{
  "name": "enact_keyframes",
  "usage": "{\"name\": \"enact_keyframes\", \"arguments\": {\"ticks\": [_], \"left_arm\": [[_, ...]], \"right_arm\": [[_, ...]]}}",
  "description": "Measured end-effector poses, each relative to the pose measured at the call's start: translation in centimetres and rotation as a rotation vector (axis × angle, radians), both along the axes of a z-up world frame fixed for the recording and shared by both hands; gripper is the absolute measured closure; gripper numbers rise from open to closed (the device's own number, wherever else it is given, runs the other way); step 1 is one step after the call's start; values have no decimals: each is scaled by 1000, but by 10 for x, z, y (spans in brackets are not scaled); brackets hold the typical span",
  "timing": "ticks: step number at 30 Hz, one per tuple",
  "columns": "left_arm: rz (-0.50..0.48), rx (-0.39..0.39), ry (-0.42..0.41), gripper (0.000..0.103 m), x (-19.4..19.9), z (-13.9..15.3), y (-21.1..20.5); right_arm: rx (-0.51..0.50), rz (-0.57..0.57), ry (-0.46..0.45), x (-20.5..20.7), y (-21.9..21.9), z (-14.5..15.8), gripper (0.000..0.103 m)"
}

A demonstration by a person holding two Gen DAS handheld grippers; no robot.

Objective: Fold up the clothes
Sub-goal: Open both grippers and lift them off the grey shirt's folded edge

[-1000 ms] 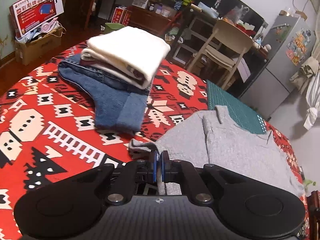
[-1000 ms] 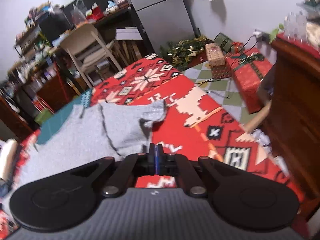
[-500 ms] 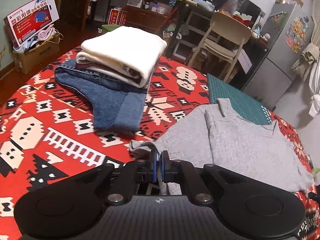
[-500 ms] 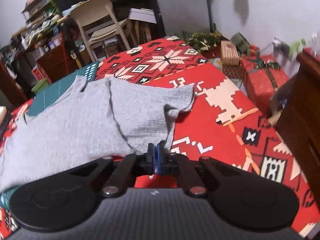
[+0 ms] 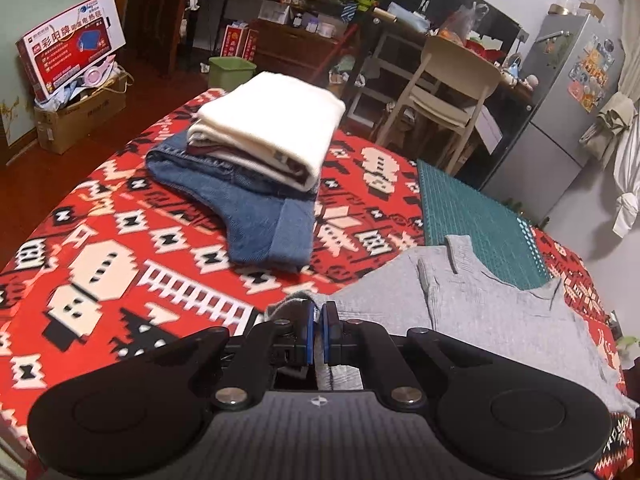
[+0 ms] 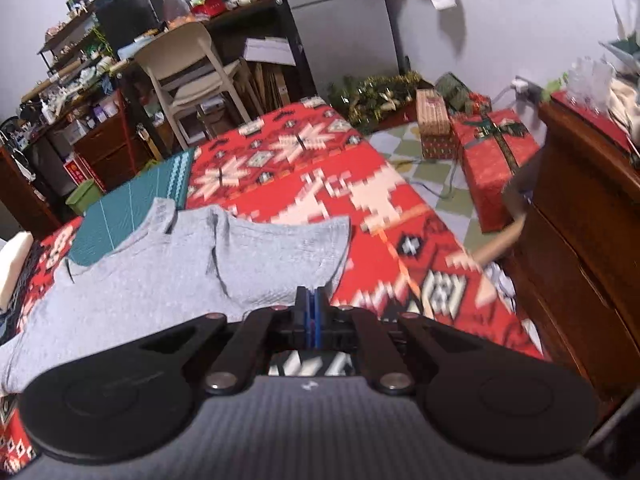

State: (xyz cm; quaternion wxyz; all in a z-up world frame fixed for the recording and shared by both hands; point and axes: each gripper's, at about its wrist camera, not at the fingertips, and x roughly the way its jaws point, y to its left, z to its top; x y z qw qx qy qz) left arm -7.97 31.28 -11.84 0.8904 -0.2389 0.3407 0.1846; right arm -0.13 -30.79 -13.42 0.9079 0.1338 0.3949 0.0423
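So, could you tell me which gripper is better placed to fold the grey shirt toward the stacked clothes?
Probably the right gripper. It pinches the grey shirt at the edge farther from the stack; the left gripper holds the nearer edge and would likely just anchor.

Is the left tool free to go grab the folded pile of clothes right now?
Probably not: the left tool is shut on the grey shirt, so it must let go first. The pile lies unobstructed beyond.
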Motion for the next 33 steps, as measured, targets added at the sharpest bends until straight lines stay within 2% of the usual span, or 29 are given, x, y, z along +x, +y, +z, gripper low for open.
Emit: {"name": "enact_keyframes", "arguments": {"ticks": [7,10,12,14,20,23,28,31,33], "left_arm": [[-26,-40,45,98,-3,-19,-5],[-39,-21,63,92,-3,-22,-11],[-32,-22,55,85,-7,-22,-9],[-13,-20,50,83,-13,-20,-4],[60,-13,26,82,-25,-15,25],[11,-18,39,81,-14,-23,40],[-144,46,100,79,11,-39,33],[-169,62,118,75,17,-47,28],[-176,124,129,79,19,-48,22]], "right_arm": [[-51,36,56,-23,5,-18,101],[-73,36,64,-22,11,-24,97],[-101,30,52,-20,13,-22,93],[-123,34,31,-18,13,-16,92],[-130,81,-30,-7,22,5,91],[-113,91,-41,4,27,9,90],[-88,105,-55,18,37,11,90],[-88,129,-67,21,44,13,90],[-88,140,-67,24,48,13,90]]}}
